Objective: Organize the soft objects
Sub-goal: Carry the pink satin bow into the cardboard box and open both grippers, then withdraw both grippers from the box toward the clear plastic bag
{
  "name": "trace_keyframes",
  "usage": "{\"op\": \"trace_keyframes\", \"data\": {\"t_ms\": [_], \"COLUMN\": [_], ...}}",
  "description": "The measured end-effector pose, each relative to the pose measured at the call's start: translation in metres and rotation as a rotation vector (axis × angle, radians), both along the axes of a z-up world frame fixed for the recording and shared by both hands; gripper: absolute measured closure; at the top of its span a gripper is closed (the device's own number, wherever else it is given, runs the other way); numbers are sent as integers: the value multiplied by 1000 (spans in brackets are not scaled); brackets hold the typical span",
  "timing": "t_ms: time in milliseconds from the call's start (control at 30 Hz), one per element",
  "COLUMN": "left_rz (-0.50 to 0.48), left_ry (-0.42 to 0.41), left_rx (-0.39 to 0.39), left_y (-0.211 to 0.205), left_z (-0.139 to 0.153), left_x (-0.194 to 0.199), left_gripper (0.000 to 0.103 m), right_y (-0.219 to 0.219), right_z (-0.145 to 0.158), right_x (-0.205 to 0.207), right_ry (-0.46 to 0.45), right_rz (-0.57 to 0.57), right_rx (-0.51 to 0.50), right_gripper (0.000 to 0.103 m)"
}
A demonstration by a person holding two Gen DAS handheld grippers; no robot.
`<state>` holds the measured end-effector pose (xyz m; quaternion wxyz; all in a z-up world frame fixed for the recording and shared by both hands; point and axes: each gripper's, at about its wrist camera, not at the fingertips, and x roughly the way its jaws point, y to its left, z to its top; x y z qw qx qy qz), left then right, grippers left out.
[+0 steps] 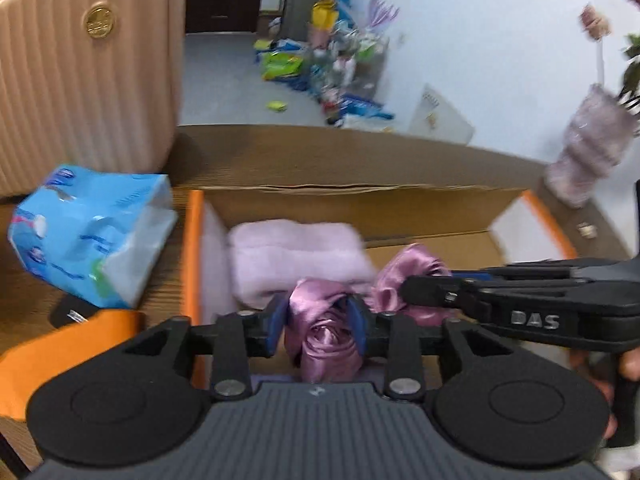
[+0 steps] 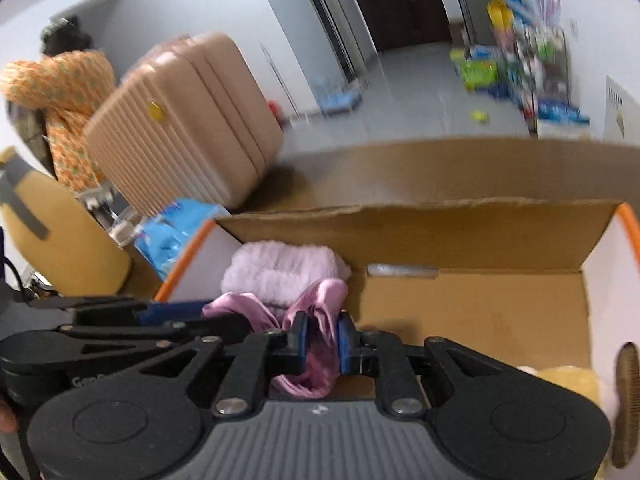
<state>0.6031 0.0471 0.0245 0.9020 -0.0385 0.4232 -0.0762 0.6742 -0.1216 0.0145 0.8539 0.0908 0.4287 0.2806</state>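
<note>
Hanging bunched between both tools, the satin cloth [image 1: 324, 336] is over the near left part of the box [image 1: 400, 200]. The left tool [image 1: 318, 326] has its blue pads set a little apart with a twisted fold of the cloth between them; the pads touch the fabric on both sides, so it looks clamped on the cloth, though loosely. The right tool [image 2: 323, 340] is nearly together, its pads pinching a thinner fold of the same cloth [image 2: 316, 320]. In the left view the right tool [image 1: 424, 290] comes in from the right, its tip at the cloth's far end.

Just beyond both tools a folded pink towel [image 1: 296, 256] lies inside the box against its left wall. To the right of the right tool the box floor [image 2: 480, 312] is bare cardboard, and at the near right corner something pale yellow [image 2: 568, 380] shows, too blurred to name.

Left of the left tool, outside the box, a blue tissue pack [image 1: 92, 232] sits tilted on the table [image 1: 168, 272]. Beyond it stands a ribbed pink suitcase [image 1: 88, 80]. Far right of the left tool a lilac vase [image 1: 588, 144] stands on the table.
</note>
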Motion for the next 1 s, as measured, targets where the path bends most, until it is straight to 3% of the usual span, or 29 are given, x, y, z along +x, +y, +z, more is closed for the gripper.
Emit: {"op": "trace_keyframes", "data": {"t_ms": [67, 133, 267, 433, 533, 700, 767, 867, 1000], "left_rz": [-9, -19, -18, -29, -14, -26, -36, -52, -56], "left_ry": [4, 3, -1, -30, -59, -87, -110, -130, -205], "left_rx": [8, 22, 26, 7, -2, 12, 0, -47, -32], "left_y": [5, 7, 6, -1, -5, -22, -27, -33, -43], "left_z": [0, 1, 10, 39, 53, 62, 67, 67, 60], "left_x": [3, 3, -4, -33, -67, -140, -171, -218, -283], "left_gripper": [51, 49, 45, 41, 34, 34, 30, 27, 26], "right_y": [7, 11, 3, -31, -60, -110, -128, -147, -161], "right_z": [-1, -3, 10, 50, 78, 107, 117, 122, 113], "right_x": [4, 5, -4, -35, -65, -129, -158, -200, -259], "right_ry": [25, 31, 25, -47, -94, -162, -192, -251, -330], "right_rz": [32, 39, 22, 6, -6, -15, -21, -34, -50], "right_rx": [-6, -36, -41, -41, -49, -90, -106, -118, -128], "right_gripper": [73, 64, 61, 57, 52, 46, 43, 39, 36]}}
